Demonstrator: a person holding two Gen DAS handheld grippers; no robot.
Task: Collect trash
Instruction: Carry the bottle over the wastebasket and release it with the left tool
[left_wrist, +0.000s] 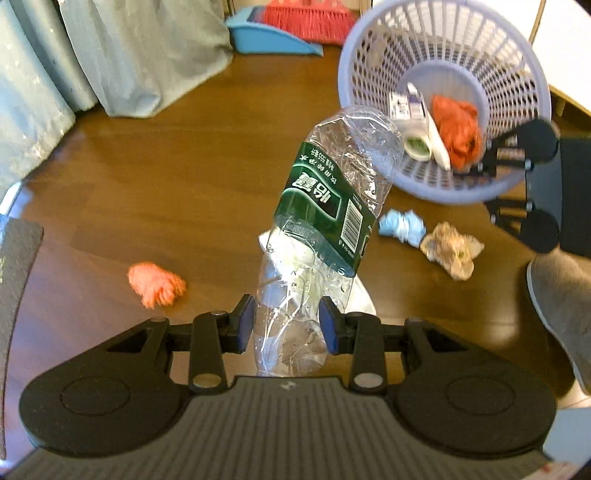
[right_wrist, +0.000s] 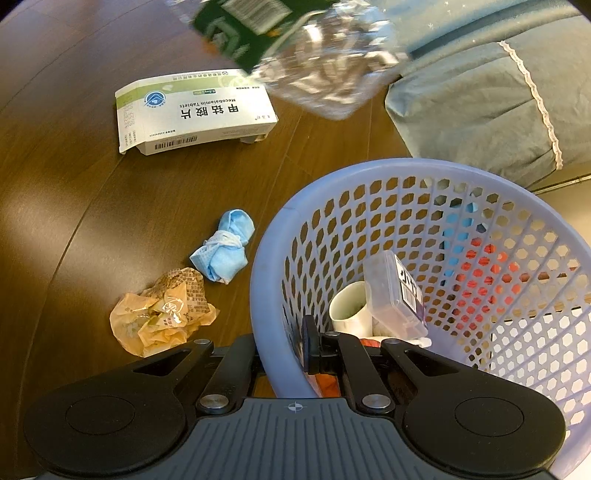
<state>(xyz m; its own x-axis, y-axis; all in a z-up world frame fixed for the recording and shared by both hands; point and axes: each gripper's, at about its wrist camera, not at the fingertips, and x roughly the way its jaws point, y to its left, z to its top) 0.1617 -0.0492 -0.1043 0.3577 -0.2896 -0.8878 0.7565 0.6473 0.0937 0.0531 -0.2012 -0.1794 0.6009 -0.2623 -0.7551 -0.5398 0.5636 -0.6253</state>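
Observation:
My left gripper (left_wrist: 287, 323) is shut on a crushed clear plastic bottle (left_wrist: 325, 221) with a green label, held above the floor; its far end overlaps the rim of the lavender basket (left_wrist: 347, 48). The same bottle (right_wrist: 295, 48) shows blurred at the top of the right wrist view. My right gripper (right_wrist: 301, 349) is shut on the near rim of the basket (right_wrist: 266, 280), which is tilted. Inside lie a white cup (right_wrist: 349, 306), a clear plastic box (right_wrist: 397, 295) and red crumpled trash (left_wrist: 458, 129).
On the brown wood floor lie a white medicine box (right_wrist: 195, 110), a balled blue mask (right_wrist: 223, 251), a tan crumpled wrapper (right_wrist: 162, 314) and an orange wad (left_wrist: 155, 284). Blue bedding (right_wrist: 480, 92), a blue dustpan (left_wrist: 266, 33) with a red broom, and a grey slipper (left_wrist: 565, 306) border the area.

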